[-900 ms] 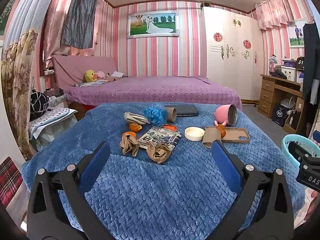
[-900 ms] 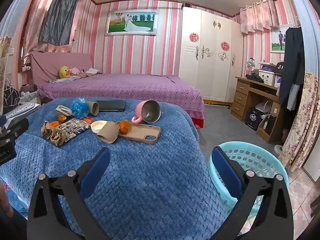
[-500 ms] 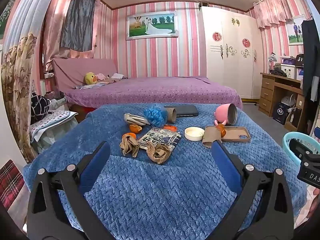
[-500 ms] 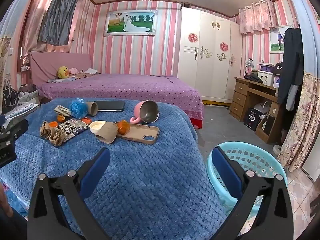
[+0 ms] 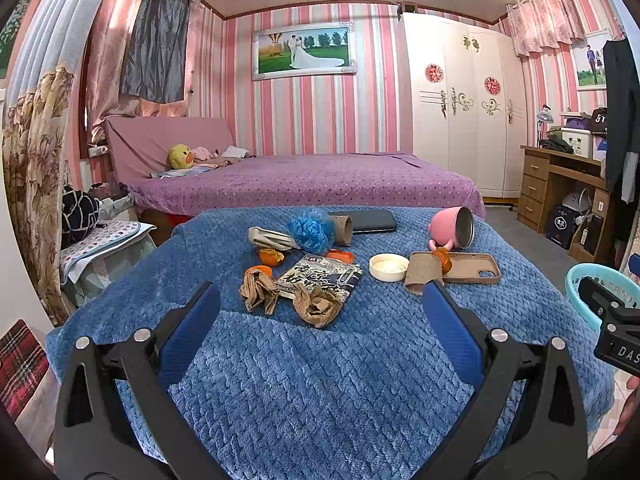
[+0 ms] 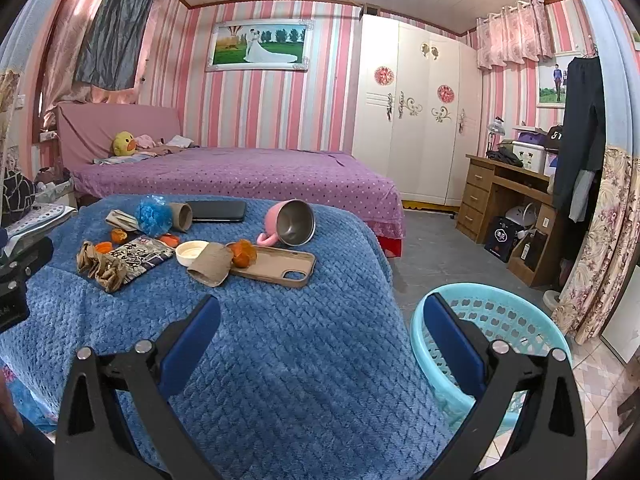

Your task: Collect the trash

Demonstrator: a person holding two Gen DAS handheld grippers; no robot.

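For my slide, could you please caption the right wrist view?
Open right gripper above a blue quilted blanket strewn with crumpled brown paper and orange peels, beside a turquoise plastic basket.

Two crumpled brown paper wads lie side by side at the near edge of the clutter on the blue blanket, one of them overlapping a flat printed snack wrapper. Orange peel pieces sit scattered just behind and beside the wrapper. Further back, a crinkled blue plastic ball rests against a cardboard tube lying on its side, with a flattened grey wrapper to its left. A flattened brown paper cup lies beside a white round lid. A light blue basket stands on the floor, just beside the blanket's right edge.
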